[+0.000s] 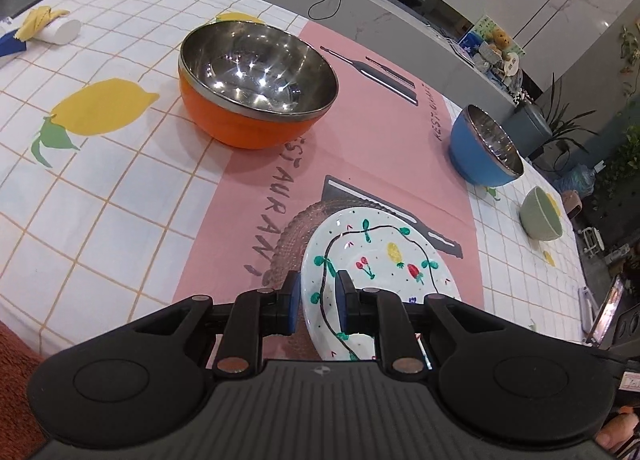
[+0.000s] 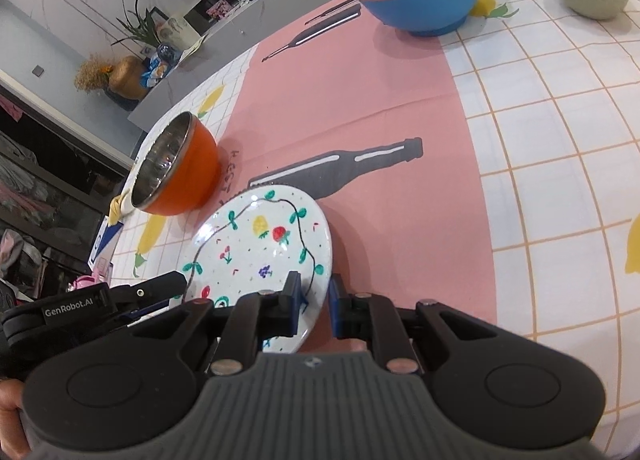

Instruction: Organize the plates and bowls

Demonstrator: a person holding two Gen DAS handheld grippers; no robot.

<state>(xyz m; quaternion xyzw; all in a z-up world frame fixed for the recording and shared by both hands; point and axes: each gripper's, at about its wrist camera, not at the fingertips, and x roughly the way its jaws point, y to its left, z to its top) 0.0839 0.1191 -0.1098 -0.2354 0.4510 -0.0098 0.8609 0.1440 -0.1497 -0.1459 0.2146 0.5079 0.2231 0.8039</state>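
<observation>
A white painted plate point(image 1: 372, 256) with fruit drawings lies on a clear glass plate point(image 1: 296, 236) on the pink placemat. My left gripper point(image 1: 318, 292) is shut on the painted plate's left rim. My right gripper point(image 2: 314, 292) is shut on the same plate's right rim point(image 2: 320, 260), and the plate point(image 2: 260, 244) is tilted up on that side. The left gripper shows in the right wrist view point(image 2: 120, 300). An orange steel-lined bowl point(image 1: 256, 84) stands at the left, also in the right wrist view point(image 2: 176, 172). A blue steel-lined bowl point(image 1: 484, 148) and a green bowl point(image 1: 542, 216) stand at the right.
The pink placemat point(image 2: 380, 100) lies on a lemon-print checked tablecloth point(image 1: 80, 188). A white roll and yellow cloth point(image 1: 52, 26) lie at the far left. A grey counter point(image 1: 400, 20) with cables runs behind the table.
</observation>
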